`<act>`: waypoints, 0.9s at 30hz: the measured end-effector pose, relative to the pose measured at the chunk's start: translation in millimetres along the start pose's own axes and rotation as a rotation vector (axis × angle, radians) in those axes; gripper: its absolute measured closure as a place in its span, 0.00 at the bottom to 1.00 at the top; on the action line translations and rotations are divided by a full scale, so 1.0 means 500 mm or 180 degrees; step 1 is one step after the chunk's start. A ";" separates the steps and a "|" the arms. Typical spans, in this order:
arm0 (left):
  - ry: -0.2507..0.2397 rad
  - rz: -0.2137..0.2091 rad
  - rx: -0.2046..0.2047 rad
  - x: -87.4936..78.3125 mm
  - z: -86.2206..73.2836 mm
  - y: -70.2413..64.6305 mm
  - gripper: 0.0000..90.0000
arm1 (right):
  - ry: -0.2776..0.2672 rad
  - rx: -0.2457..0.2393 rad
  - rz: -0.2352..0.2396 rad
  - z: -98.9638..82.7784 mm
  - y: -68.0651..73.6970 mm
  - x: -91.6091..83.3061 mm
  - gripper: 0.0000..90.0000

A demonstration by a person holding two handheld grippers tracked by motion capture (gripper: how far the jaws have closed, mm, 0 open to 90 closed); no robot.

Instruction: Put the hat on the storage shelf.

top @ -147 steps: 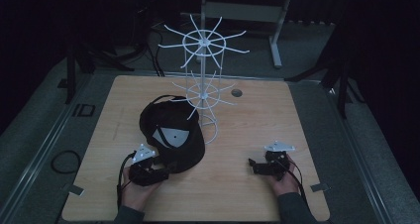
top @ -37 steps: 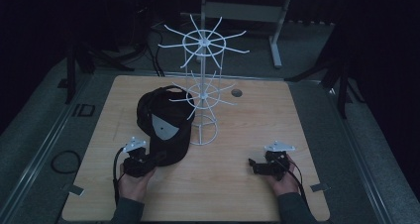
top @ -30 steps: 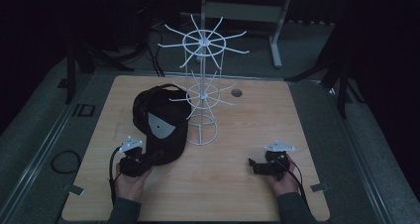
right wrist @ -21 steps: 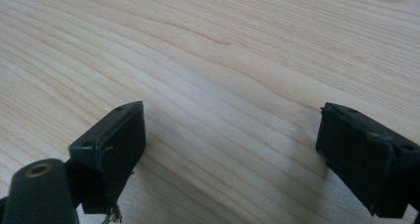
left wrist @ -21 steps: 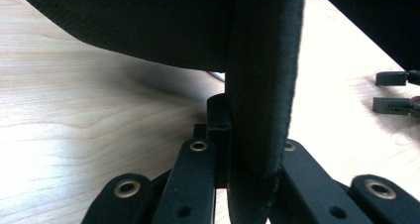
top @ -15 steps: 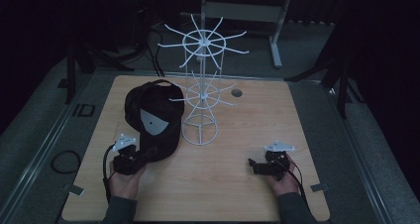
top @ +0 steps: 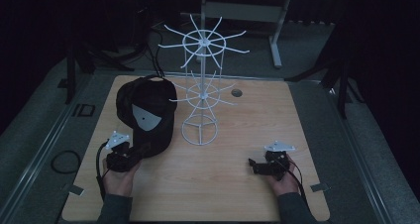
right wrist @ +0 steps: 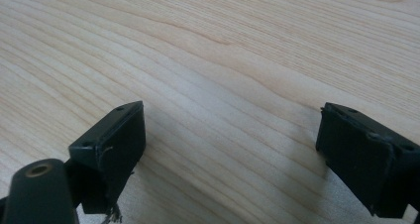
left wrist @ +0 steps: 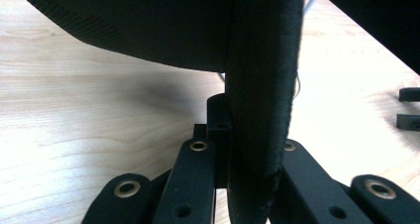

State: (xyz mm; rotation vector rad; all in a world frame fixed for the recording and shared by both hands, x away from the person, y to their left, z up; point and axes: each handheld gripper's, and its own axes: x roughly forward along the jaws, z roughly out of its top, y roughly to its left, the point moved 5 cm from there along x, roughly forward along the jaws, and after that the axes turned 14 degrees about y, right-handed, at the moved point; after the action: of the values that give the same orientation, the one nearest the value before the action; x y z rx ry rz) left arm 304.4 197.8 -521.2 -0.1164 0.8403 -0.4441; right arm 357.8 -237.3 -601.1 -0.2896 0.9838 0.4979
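Black cap [top: 146, 112]: sits left of centre in the high view, raised off the table, crown toward the upper left, with a pale three-cornered patch showing on its dark surface. Its lower edge runs down into my left gripper [top: 130, 154] at lower left of that view. In the left gripper view the cap's thick stitched edge [left wrist: 260, 110] stands upright through the middle of the frame, and my two black jaws are clamped tight on it from either side; the rest of the cap spreads dark across the top of that frame, clear of the wood beneath. My left hand [top: 116, 177] grasps the gripper body from below, grey plate on top. White wire rack [top: 202, 85]: stands just right of the cap near the middle of the high view, round base on the table, two tiers of radiating prongs; whether the cap touches a prong I cannot tell. My right gripper [top: 256, 165] rests low at lower right, well apart from cap and rack, in my right hand [top: 282, 177]. In the right gripper view its jaws stand wide, with bare wood grain between them, holding nothing. Surface: pale wooden table [top: 257, 115], small dark round fitting [top: 236, 92] toward its far edge. Room: dim, grey floor around the table, dark stands and a grey frame at the top of the view.
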 end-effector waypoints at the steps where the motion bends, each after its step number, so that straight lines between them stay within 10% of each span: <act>1: -0.0008 0.0001 -0.0005 -0.001 0.001 0.001 0.96 | 0.0001 0.0002 0.0000 0.000 0.000 0.000 0.13; 27: -0.0145 0.0093 0.0073 -0.027 0.042 0.004 0.96 | 0.0000 0.0004 0.0000 0.000 0.000 0.000 0.13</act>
State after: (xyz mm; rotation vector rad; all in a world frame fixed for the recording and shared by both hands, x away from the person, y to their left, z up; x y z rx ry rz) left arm 312.9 203.9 -498.3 -0.0926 0.7910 -0.4222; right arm 357.8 -237.2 -601.1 -0.2885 0.9840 0.4974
